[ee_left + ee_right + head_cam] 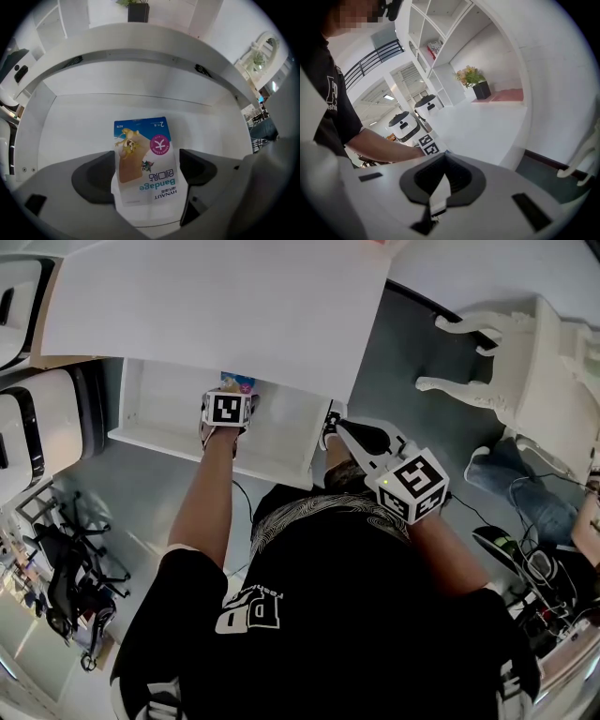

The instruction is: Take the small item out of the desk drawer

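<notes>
**Bandage packet caught between the left jaws, inside the open drawer**

Black shirt (356, 615) and a bare left forearm (211, 493) fill the foreground of the head view. Beyond them a white drawer (178, 439) stands open under the edge of the white worktop (216, 306).

The left hand-held gripper (147, 158) reaches into the drawer, its marker cube over the drawer floor. Between its jaws lies the bandage packet (140, 136), a flat blue, tan and white card with a round pink badge. Its print reads upside down from that gripper's own camera. The jaws stand at the packet's width, one dark pad against each long edge, so this gripper is closed on the packet. The packet's blue far end sticks out past the fingertips toward the drawer's back wall, and its white near end runs back toward the gripper's body. Whether the packet is lifted off the drawer floor cannot be told.

The right hand-held gripper (330, 430) sits to the right of the left one and outside the drawer, its tips just beside the drawer's right front corner. Its jaws are brought together, tips meeting. Well to its right stands a white carved chair (525, 362).
</notes>
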The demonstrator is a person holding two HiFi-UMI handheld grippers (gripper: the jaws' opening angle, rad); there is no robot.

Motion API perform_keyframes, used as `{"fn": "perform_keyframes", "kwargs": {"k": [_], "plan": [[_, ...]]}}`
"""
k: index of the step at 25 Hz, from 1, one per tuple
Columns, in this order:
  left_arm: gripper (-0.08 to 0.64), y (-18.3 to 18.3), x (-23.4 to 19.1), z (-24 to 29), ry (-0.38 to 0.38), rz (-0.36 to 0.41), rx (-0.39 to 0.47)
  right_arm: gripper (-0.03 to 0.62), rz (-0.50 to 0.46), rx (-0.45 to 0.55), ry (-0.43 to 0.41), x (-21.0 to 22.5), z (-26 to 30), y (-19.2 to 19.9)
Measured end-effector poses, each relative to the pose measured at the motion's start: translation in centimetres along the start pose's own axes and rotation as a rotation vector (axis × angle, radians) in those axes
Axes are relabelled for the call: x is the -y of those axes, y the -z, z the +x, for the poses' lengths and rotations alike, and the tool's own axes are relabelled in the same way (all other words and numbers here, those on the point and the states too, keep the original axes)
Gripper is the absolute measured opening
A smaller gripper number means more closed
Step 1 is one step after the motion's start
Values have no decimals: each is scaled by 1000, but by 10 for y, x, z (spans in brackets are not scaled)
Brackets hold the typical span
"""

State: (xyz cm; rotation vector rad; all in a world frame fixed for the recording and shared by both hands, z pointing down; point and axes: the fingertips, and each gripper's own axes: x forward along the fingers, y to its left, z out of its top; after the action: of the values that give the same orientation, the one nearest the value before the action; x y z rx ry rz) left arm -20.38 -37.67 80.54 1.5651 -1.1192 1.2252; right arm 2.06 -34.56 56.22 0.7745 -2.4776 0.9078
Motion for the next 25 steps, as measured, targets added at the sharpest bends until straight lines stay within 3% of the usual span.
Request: {"fn": "perform_keyframes", "kwargs": {"k": [8, 25], "plan": [[416, 2, -2, 11, -45, -8, -19, 9, 15, -1, 21, 10, -9, 5], [420, 1, -3, 11, -58, -22, -14, 9, 16, 32, 46, 4, -20, 4]]}}
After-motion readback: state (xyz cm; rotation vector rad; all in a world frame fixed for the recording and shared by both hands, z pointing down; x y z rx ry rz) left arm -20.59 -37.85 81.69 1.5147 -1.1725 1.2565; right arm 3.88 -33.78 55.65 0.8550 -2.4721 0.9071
